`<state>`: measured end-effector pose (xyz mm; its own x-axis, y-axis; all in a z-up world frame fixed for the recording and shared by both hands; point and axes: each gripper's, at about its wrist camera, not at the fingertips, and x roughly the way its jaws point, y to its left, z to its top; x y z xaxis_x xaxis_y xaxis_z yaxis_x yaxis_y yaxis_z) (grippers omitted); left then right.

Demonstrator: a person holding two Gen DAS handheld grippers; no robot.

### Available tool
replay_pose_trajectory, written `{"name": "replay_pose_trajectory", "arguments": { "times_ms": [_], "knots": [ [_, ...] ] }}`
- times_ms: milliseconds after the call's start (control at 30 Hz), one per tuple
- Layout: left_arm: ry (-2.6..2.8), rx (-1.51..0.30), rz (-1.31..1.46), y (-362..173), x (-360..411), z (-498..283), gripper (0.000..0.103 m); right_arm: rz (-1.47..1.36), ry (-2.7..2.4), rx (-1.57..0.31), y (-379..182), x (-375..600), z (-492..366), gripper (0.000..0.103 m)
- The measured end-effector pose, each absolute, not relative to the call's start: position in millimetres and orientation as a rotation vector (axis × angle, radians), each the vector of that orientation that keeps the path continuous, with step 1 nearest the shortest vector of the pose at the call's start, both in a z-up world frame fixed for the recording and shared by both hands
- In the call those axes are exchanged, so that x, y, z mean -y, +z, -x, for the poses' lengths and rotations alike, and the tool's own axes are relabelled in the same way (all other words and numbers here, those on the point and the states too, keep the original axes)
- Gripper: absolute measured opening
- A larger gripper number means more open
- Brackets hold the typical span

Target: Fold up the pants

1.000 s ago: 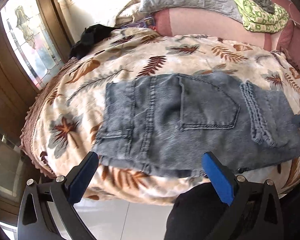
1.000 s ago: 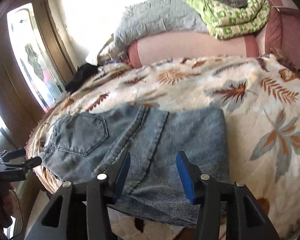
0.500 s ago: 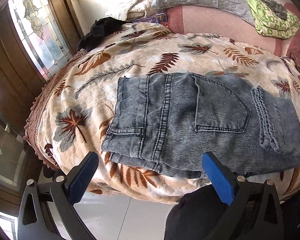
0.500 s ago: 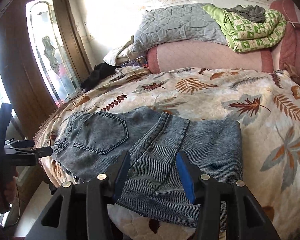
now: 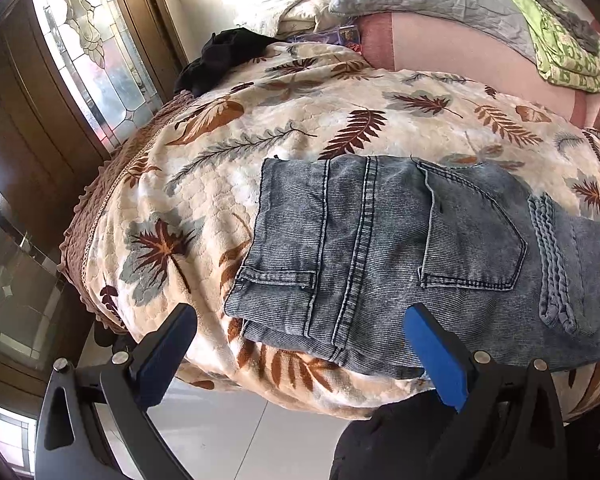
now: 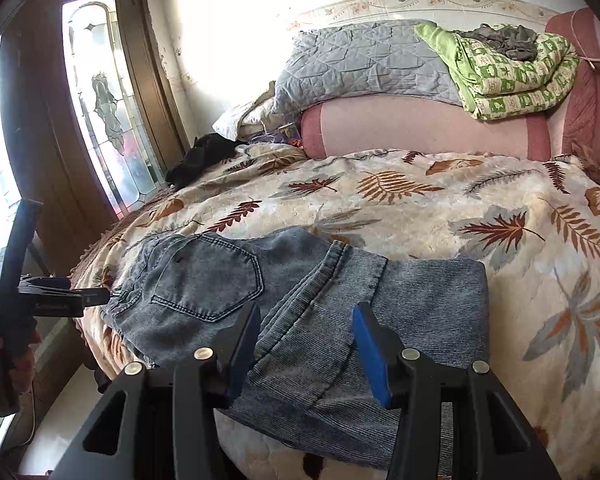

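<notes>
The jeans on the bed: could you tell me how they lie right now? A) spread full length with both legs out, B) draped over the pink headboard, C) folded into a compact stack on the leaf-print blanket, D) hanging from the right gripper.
C: the jeans lie folded, back pocket up, on the leaf-print blanket, with neither gripper touching them.

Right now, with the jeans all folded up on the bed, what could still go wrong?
The folded blue-grey denim jeans lie close to the near edge of the leaf-patterned cream blanket, so a nudge might slide them toward the white tiled floor. Both the left tongs and right tongs hang open just over the cloth; moving them forward could snag a layer and undo the fold.
</notes>
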<state>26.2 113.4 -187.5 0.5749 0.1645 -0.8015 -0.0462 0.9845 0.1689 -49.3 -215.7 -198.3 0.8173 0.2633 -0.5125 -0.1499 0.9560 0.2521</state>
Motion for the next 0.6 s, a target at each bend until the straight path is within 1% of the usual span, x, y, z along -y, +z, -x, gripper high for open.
{"name": "replay_pose_trajectory", "arguments": {
  "times_ms": [333,600],
  "knots": [
    [0.128,-0.946,-0.131,-188.2,-115.4,-26.9,0.103,-0.265,0.162,-0.58,-201.9,232.6,42.9,0.052],
    [0.184,-0.954,-0.08,-192.4,-154.4,-13.8,0.103,-0.311,0.131,-0.589,-205.4,245.7,43.2,0.052]
  ]
}}
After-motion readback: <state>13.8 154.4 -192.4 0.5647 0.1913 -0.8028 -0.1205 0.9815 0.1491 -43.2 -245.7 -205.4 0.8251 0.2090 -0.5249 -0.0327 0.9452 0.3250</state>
